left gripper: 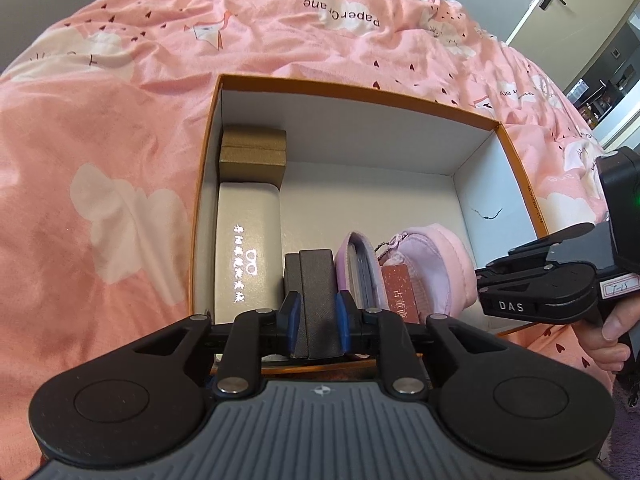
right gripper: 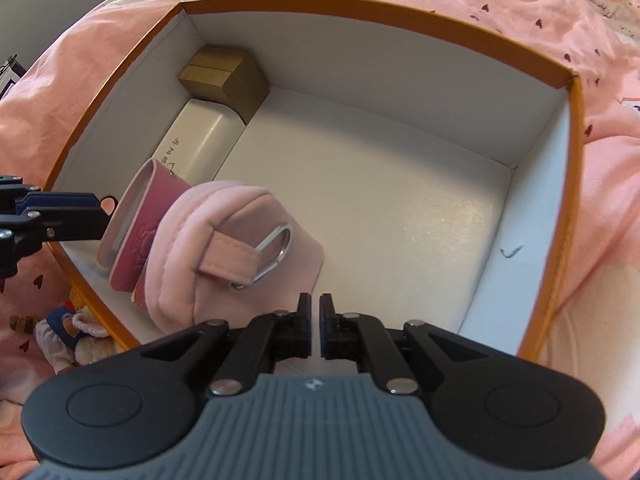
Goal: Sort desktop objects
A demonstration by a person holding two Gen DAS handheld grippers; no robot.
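Orange-rimmed box [right gripper: 574, 128] with white inside sits on a bed covered by a pink printed duvet [left gripper: 120, 100].

Left gripper [left gripper: 316, 316] hangs over the box's near edge, blue pads [left gripper: 294, 312] on either side of a dark grey box [left gripper: 316, 292] standing upright; pads look pressed on its sides, so it is grasping that box. In the left wrist view the grey box is at 6 o'clock of the orange box, just beside a white glasses case [left gripper: 246, 240] at its 9 o'clock and a pink pouch [left gripper: 424, 264] at its 3 o'clock.

A gold box [right gripper: 224, 76] sits in the far left corner, 11 o'clock in the right wrist view, touching the far end of the glasses case, which lies along the left wall. A pink card-like sleeve [right gripper: 136, 220] leans against the pouch on its left side. The pouch has a strap with a metal D-ring [right gripper: 276, 248]. A red tag [left gripper: 400, 292] shows at the pouch in the left wrist view.

Right gripper [right gripper: 316, 328] is over the near part of the box, just right of the pouch, nothing between the fingers, only a thin slit between them: clenched, empty. A hand [left gripper: 616, 332] holds its handle at 3 o'clock of the left wrist view.

Right half of the box floor is bare, with a small dark scribble [right gripper: 510, 252] on the right wall. A small plush toy [right gripper: 76, 332] lies on the duvet outside the box, 8 o'clock in the right wrist view.
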